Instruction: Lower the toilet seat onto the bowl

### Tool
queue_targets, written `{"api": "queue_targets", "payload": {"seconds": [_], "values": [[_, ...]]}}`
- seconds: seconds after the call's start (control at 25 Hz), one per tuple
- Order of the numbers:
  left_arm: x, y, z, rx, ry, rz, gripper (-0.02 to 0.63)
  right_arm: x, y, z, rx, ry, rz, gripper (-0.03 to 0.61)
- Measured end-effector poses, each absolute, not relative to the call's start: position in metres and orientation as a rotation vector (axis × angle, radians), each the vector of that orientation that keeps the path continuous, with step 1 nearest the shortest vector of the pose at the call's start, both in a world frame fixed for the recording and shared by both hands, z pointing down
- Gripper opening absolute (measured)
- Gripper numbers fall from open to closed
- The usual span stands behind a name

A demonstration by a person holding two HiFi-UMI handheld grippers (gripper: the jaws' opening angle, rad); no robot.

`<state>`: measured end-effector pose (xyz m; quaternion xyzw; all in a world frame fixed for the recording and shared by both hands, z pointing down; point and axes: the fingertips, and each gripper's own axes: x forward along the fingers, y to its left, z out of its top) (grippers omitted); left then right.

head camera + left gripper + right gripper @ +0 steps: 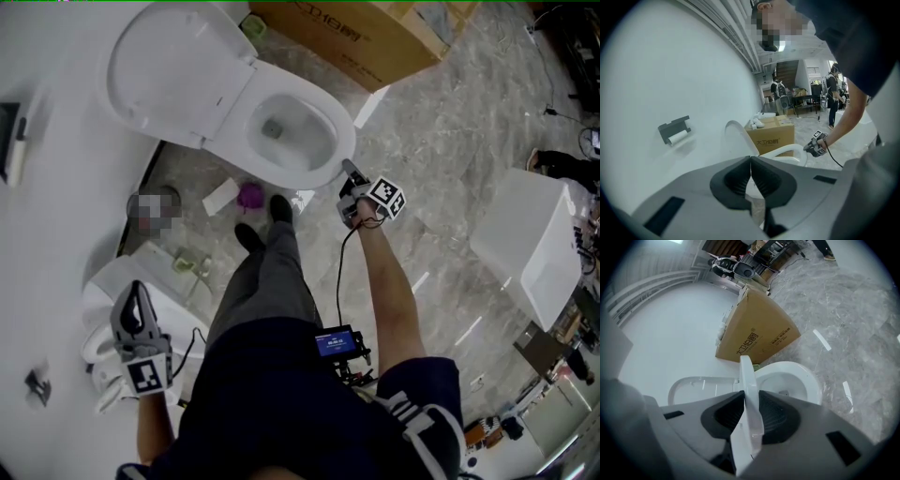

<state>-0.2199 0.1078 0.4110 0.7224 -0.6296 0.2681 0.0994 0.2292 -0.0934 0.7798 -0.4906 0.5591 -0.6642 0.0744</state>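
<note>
One claw (750,398), right, snug on seat (746,372)

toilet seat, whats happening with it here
A person standing at the toilet has the right tool clamped on the front edge of the toilet seat. The seat sits between the raised lid and the bowl, not yet down on the rim. The left tool is shut on nothing and held low at the person's side, taking no part.
</note>
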Motion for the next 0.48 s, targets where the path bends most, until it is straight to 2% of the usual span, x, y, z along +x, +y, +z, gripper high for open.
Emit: {"api": "queue_targets", "payload": {"seconds": [0.48], "values": [[-0.207, 0.103, 0.428, 2.149, -1.819, 0.846, 0.026, 0.245, -0.088, 0.822, -1.481, 1.663, -2.027, 0.110]]}}
